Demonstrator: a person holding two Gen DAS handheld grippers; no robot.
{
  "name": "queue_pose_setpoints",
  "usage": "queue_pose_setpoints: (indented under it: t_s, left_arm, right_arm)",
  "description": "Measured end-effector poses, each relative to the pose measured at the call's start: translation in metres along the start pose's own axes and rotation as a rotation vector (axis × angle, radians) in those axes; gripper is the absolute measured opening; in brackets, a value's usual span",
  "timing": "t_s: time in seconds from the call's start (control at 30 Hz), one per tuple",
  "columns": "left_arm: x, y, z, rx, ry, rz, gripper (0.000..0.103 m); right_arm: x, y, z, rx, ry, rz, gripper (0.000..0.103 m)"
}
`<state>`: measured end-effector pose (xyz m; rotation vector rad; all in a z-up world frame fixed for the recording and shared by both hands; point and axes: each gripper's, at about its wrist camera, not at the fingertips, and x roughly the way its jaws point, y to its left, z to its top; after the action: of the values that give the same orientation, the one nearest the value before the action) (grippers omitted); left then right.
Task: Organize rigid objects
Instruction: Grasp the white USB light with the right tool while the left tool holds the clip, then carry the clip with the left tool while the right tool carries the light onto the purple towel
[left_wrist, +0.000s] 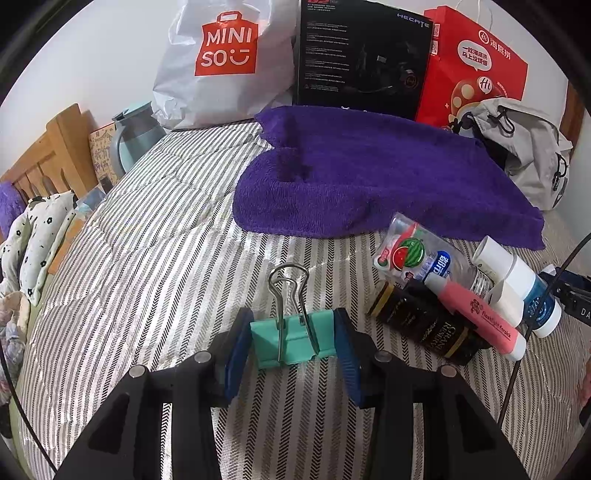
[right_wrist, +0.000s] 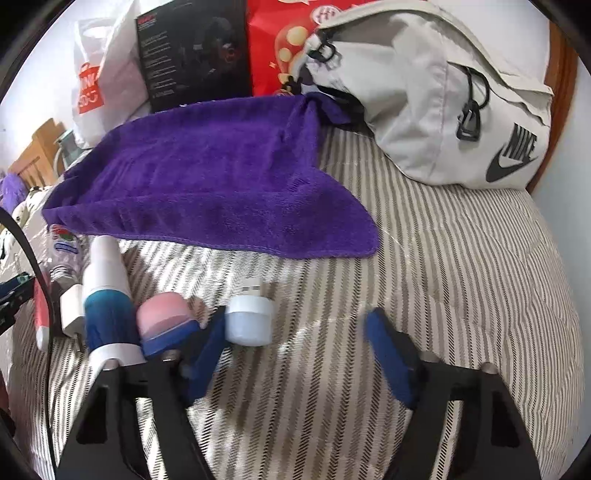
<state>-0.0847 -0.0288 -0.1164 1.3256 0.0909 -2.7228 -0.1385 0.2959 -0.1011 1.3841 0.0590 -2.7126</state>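
Blue-padded fingers (left_wrist: 345, 341) of the left gripper (left_wrist: 291, 343) are clenched on a teal binder clip (left_wrist: 290, 341), one pad against each end of its body, with the wire handles standing up and away from the camera over the striped bed cover (left_wrist: 166, 258). Fingers (right_wrist: 388, 350) of the right gripper (right_wrist: 295, 345) stand released, wide apart with only bedding between them; a small white plug adapter (right_wrist: 249, 319) lies just beside the left finger of that pair. With the purple towel (left_wrist: 354, 173) as the landmark, the clip sits on the near side of it, well clear of its front edge. Off the towel's near right corner in the left wrist view lies a cluster: a clear watermelon-label bottle (left_wrist: 421, 254) touching the hem, a dark gold-banded box (left_wrist: 424, 319), a pink tube (left_wrist: 480, 317) and a white-and-blue bottle (left_wrist: 517, 280). In the right wrist view a pink-topped blue object (right_wrist: 166, 323) lies by that bottle. Behind the towel stand a white Miniso bag (left_wrist: 221, 62), a black box (left_wrist: 364, 55) and a red paper bag (left_wrist: 476, 62); a grey Nike backpack (right_wrist: 443, 96) rests at its far right corner.
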Motion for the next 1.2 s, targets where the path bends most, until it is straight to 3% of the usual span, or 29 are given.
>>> queue_pose_setpoints:
  t_s: [0.1,0.17,0.67,1.2]
  left_arm:
    - [0.000,0.000,0.001,0.003,0.000,-0.005,0.042]
    - [0.001,0.001,0.001,0.006,-0.001,-0.009,0.042]
    - [-0.016,0.015,0.020,0.007,-0.026,-0.033,0.042]
    - [-0.034,0.007,0.101,0.029,-0.106,-0.031,0.042]
  right_arm:
    - [-0.002,0.006,0.002,-0.022,0.005,0.003,0.043]
    - [-0.005,0.010,0.002,-0.028,0.011,0.004,0.024]
    - [-0.024,0.021,0.004,-0.020,0.035,0.029,0.024]
    - [-0.058,0.048,0.057,-0.056,-0.033,0.101,0.024]
